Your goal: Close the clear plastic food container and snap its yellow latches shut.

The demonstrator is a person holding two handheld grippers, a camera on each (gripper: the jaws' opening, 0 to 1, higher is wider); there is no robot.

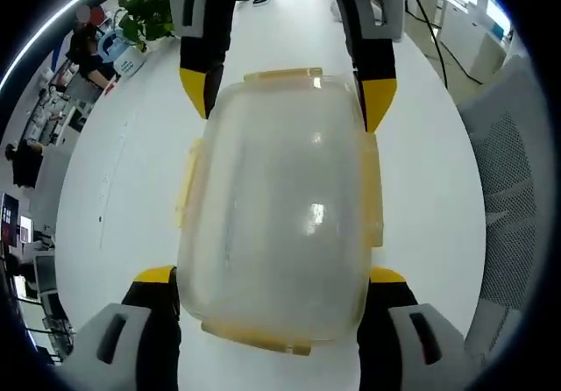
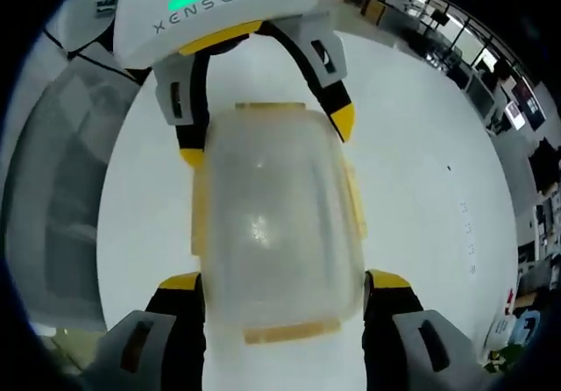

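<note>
Clear container with yellow latches; black, yellow-tipped fingers; white table.

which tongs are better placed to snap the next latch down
Hard to separate. The left tongs and right tongs both straddle the container from opposite ends, each with an end latch between its tips. Perhaps the left, whose latch looks slightly raised. The lid looks seated.

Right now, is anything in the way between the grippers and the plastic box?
Nothing visible is. The left hand-held gripper and the right hand-held gripper each straddle an end of the clear food container on the white table.
</note>
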